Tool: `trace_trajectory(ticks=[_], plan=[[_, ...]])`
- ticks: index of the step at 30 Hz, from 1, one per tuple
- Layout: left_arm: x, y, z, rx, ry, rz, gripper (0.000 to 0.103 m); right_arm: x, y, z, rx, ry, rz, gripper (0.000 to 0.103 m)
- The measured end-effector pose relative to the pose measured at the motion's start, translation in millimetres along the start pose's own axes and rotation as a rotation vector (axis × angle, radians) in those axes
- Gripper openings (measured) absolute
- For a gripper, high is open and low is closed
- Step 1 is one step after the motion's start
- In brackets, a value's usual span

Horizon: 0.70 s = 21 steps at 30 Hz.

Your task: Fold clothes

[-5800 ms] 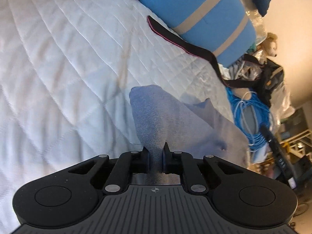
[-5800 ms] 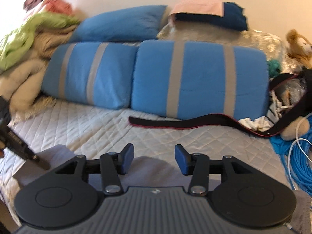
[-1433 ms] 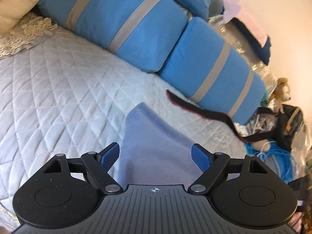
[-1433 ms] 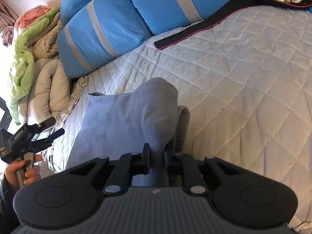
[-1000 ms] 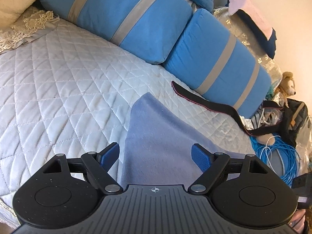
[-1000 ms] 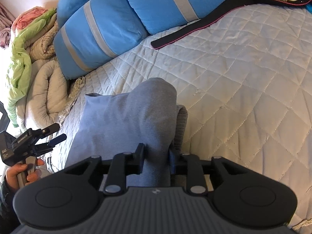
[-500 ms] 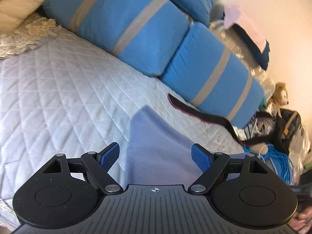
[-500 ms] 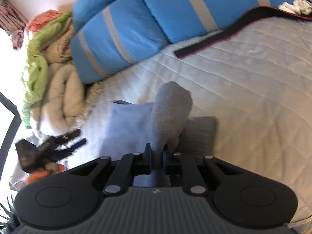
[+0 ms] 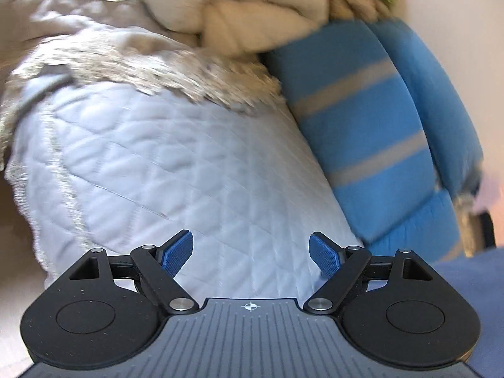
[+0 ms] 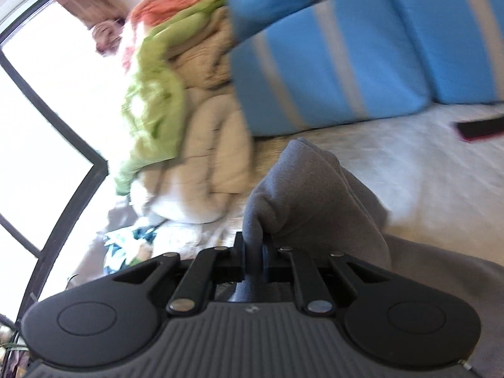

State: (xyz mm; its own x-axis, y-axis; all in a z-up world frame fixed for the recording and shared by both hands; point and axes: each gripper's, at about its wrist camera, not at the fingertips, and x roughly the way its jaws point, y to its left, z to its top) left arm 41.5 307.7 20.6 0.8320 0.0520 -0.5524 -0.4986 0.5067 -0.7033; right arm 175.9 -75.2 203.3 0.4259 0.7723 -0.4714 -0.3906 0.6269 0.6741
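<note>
The right claw [image 10: 253,258] is clenched on a bunched fold of the grey garment [image 10: 312,195], which rises in a hump just beyond the jaws while the rest trails off toward the lower right over the bed; the left claw [image 9: 251,255] is released, its blue pads [image 9: 176,253] spread wide over bare quilt, holding nothing, with only a strip of the garment showing at its right edge. The risk, as I judge it, is that a single pinch carries the whole fold: the cloth could slip out of the grip, or the free layers could drag and crumple instead of landing flat, since the other claw pins nothing down. Both views are smeared, so exact edges are hard to read. The surface is a bed [image 9: 195,163] under a pale quilted cover, soft and yielding, which may wrinkle under the garment. Blue pillows [image 10: 362,47] with grey stripes line the head edge; a heap of beige and green bedding [image 10: 176,116] sits at the head corner beside a bright window [image 10: 41,94].
</note>
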Motion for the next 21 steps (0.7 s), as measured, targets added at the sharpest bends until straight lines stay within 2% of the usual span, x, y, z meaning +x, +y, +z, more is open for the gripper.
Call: trace_trajectory(ticks=[2,8,14,16,18,21], plan=[[-2.3,1.8,2.2,-0.010,-0.009,-0.012,0.081,9.4,0.2,-0.6,0.012,0.010,0.004,0.010],[-2.3,-6.4,2.3,0.067,-0.003,-0.026,0.081,37.5,0.6,-2.5,0.047,0.041,0.017,0.010],[-1.2,-3.8,-2.4,0.054,0.014,-0.038,0.081,65.6,1.1,-4.3,0.082,0.071,0.029,0.010],[-8.0,-4.1,-2.4,0.033,-0.031,-0.075,0.081,61.2,-3.6,-4.3,0.092,0.066,0.022,0.010],[-20.6,-3.9,-2.2,0.014,-0.081,-0.165,0.081,52.8,-6.2,-2.4,0.093,0.055,0.019,0.010],[-44.1,-11.7,-9.1,0.088,-0.078,-0.292,0.081,43.4,-5.2,3.0,0.090,0.048,0.033,0.010]])
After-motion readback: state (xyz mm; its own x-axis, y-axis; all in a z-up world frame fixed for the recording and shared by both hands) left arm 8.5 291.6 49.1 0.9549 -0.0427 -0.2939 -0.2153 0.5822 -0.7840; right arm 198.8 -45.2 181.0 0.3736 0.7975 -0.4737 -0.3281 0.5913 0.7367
